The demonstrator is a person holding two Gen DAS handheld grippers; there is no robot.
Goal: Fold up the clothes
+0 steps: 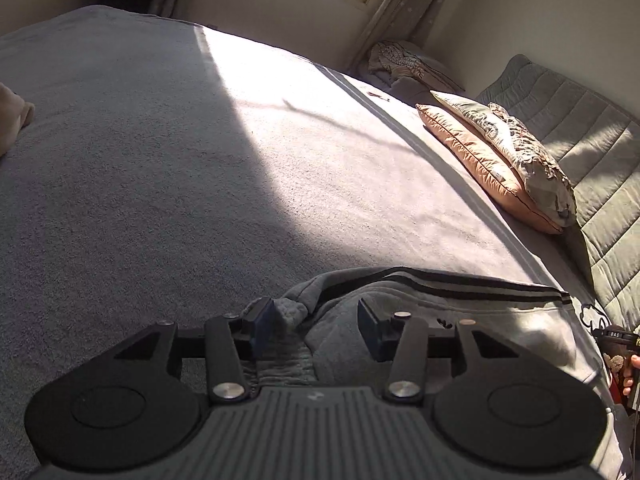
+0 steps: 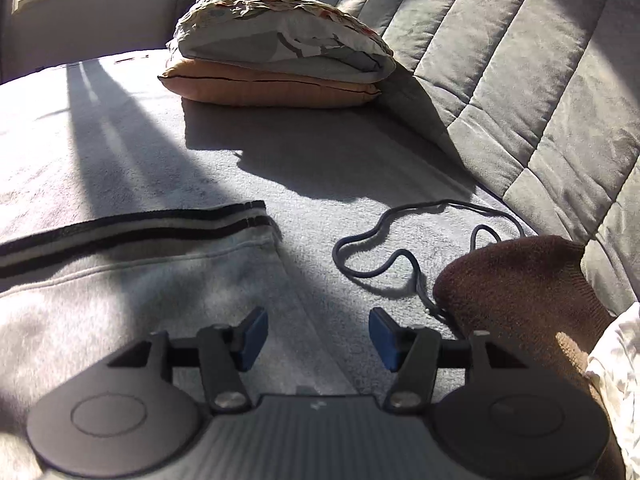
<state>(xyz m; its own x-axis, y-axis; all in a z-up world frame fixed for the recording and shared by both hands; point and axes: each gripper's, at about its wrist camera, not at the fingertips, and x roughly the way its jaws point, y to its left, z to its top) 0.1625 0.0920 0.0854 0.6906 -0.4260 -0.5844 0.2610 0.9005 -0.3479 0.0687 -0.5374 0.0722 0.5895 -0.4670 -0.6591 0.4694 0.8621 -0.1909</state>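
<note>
Left wrist: left tongs [image 1: 316,326] spread, straddling a bunched fold of the grey sweatshirt [image 1: 460,320], which lies on the bed [image 1: 160,160]. Judged: gather one layer only before pinching.

Right wrist: right tongs [image 2: 314,336] spread, empty, over the sweatshirt's edge beside its striped hem [image 2: 132,228]; cord [image 2: 400,256] nearby.

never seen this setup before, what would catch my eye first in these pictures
A broad sunlit band runs across the grey bed cover. Two stacked pillows, patterned over orange, sit against the quilted headboard. Nearest, a grey sweatshirt with a striped hem lies under both open hand-held grippers, left and right.
</note>
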